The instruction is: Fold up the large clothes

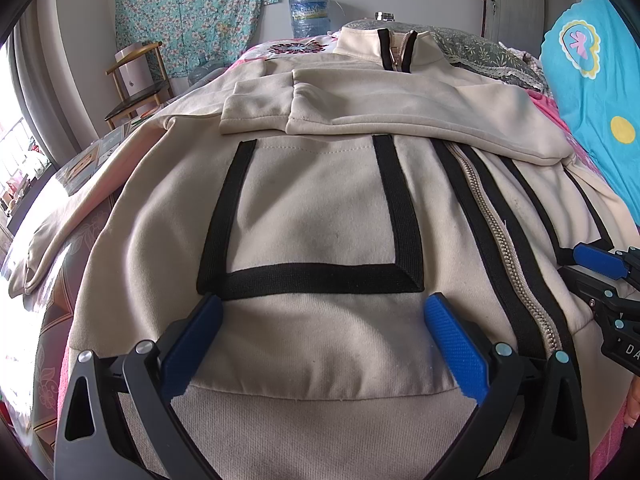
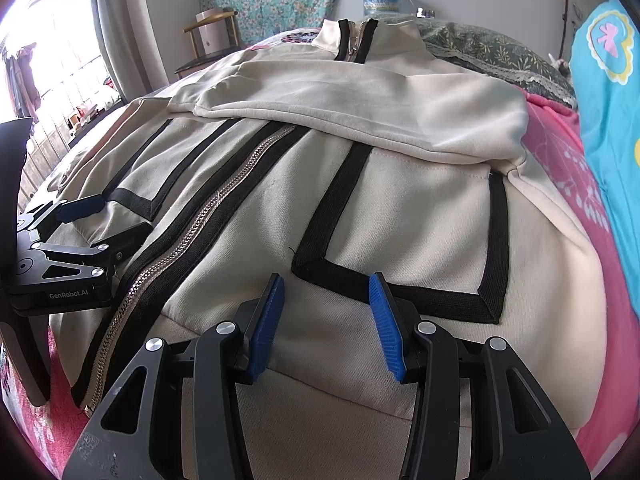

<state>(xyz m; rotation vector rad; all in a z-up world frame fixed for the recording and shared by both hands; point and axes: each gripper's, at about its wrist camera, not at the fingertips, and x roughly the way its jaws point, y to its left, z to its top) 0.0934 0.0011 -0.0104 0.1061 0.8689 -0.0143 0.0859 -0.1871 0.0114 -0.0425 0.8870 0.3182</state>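
Observation:
A cream zip jacket (image 1: pixel 312 208) with black trim lies face up on the bed, collar at the far end. Both sleeves (image 1: pixel 360 108) are folded across its chest. The closed zipper (image 1: pixel 500 232) runs down the middle. My left gripper (image 1: pixel 324 300) stands wide open over the hem band below the left pocket outline, with cloth under its fingers and none pinched. My right gripper (image 2: pixel 327 280) is about half open over the hem below the right pocket outline of the jacket (image 2: pixel 400 220). Each gripper shows in the other's view: the right gripper (image 1: pixel 580 268), the left gripper (image 2: pixel 108 220).
A pink sheet (image 2: pixel 560 184) covers the bed, with a blue blanket (image 1: pixel 592 80) on the right and a grey-green pillow (image 1: pixel 480 52) behind the collar. A wooden chair (image 1: pixel 136 92), a water bottle (image 1: pixel 310 12) and a bright window lie beyond the bed's left side.

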